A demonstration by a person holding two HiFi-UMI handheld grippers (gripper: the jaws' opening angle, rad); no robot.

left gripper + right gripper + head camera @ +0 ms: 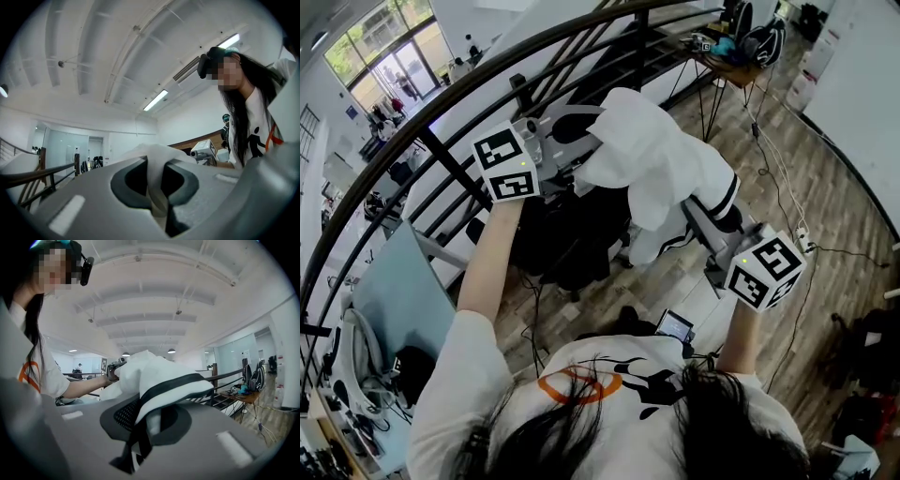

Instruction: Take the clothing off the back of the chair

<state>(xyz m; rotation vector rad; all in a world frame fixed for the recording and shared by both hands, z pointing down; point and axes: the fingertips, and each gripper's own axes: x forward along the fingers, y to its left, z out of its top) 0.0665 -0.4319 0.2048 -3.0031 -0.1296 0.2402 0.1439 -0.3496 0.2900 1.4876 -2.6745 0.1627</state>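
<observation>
1. Left gripper (157, 187): the jaws are clenched on a fold of the white clothing (154, 159). The fabric rises out of the gap between them in the left gripper view. In the head view this gripper (579, 173) grips the clothing's left side.
2. Right gripper (147, 427): the jaws are clamped on a white part of the clothing (154, 376) edged with a black stripe. The fabric drapes over the jaw opening. In the head view this gripper (689, 208) holds the lower right part.
3. Clothing location: the clothing (661, 155) is bunched and held in the air between the two grippers, in front of the person. It is above and just beside the dark chair (572, 248).
4. Lower striped end: this hangs close to the chair. The views do not show whether it touches the chair.
5. Table: no table carries the clothing. The only table (727, 64) stands by the railing (441, 94), and the clothing is well apart from all its edges and corners.
6. Step in hand (judgement): lifting off. Both grips are set and most of the clothing appears raised clear of the chair back.
7. Next move (judgement):
   - Keep both jaws clenched.
   - Carry the clothing up and toward the person until the hanging end is clear of the chair.
   - Move both grippers together so that neither fold is pulled out of its grip.
8. Risk (judgement): the loose lower end may catch on the chair frame while the clothing is drawn away.
</observation>
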